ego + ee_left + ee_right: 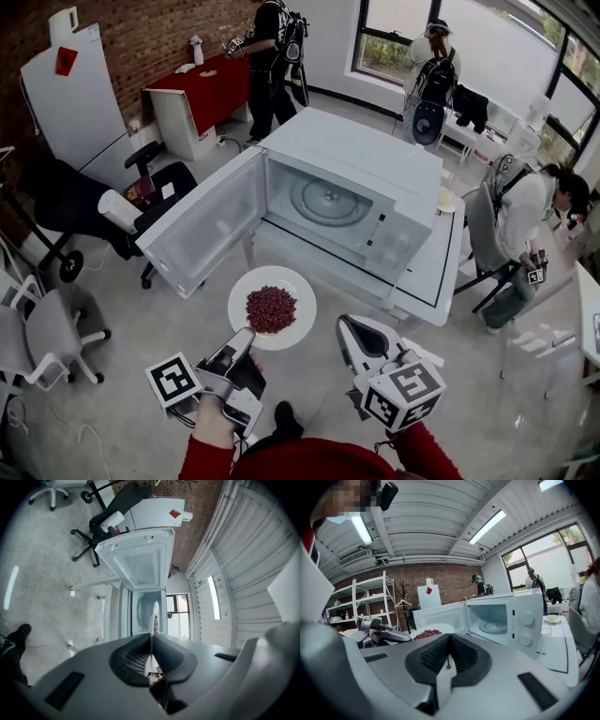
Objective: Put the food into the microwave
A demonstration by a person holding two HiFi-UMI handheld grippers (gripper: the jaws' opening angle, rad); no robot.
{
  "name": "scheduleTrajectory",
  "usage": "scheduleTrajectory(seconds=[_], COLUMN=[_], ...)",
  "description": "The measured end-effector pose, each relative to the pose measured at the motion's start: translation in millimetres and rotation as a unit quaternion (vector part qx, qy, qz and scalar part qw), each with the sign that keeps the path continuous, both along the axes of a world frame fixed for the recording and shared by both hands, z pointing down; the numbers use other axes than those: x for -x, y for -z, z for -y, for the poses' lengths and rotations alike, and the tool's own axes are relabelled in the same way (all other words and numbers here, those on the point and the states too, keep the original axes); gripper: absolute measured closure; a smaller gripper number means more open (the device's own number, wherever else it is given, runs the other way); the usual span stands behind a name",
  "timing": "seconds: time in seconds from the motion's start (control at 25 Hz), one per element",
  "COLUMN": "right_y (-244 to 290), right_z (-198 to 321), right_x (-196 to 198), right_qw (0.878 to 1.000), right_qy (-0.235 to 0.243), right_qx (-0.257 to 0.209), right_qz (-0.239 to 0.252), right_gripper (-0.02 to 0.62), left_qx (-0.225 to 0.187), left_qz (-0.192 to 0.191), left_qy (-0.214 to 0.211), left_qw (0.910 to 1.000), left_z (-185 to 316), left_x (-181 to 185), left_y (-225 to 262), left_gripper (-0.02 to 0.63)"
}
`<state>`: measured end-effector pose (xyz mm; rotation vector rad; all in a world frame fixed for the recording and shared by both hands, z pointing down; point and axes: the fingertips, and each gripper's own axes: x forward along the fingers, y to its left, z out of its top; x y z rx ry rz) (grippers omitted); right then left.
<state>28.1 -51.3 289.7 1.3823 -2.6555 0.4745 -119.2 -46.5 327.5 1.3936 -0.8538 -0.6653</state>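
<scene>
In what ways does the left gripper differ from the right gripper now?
The left gripper is shut on the rim of the white plate of red beans; the right gripper is shut on nothing. The left gripper is rolled on its side, one finger above the plate and one below; the right gripper stands upright, apart from the plate. Both point toward the open microwave.

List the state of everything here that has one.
Door: wide open.
Microwave: empty except turntable.
Plate: level, carrying beans, not yet inside.
Left gripper: shut on plate rim.
Right gripper: shut, empty.
</scene>
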Motion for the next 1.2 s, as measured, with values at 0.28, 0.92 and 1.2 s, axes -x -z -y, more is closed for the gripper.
scheduleTrajectory(seconds=[0.28, 0.92, 1.2], right_y=[-3.7, -27.3, -42.6], right_z=[28.6, 60.7, 84.5], right_x=[15.8, 7.4, -3.0], right_qw=[1.000, 0.996, 0.994], right_qy=[-0.017, -0.061, -0.080], right_qx=[0.008, 0.036, 0.040], right_qz=[-0.016, -0.046, -0.061], right_gripper=[0.581, 0.581, 0.581], left_qx=[0.001, -0.021, -0.025], left_qz=[0.003, -0.002, -0.016], left_qy=[-0.021, -0.038, -0.050], left_qw=[0.9998, 0.9990, 0.9983], left_z=[35.8, 82.0, 102.9], left_x=[8.4, -6.6, -27.8], left_y=[-9.0, -5.2, -16.0], left_gripper=[0.586, 0.586, 0.586])
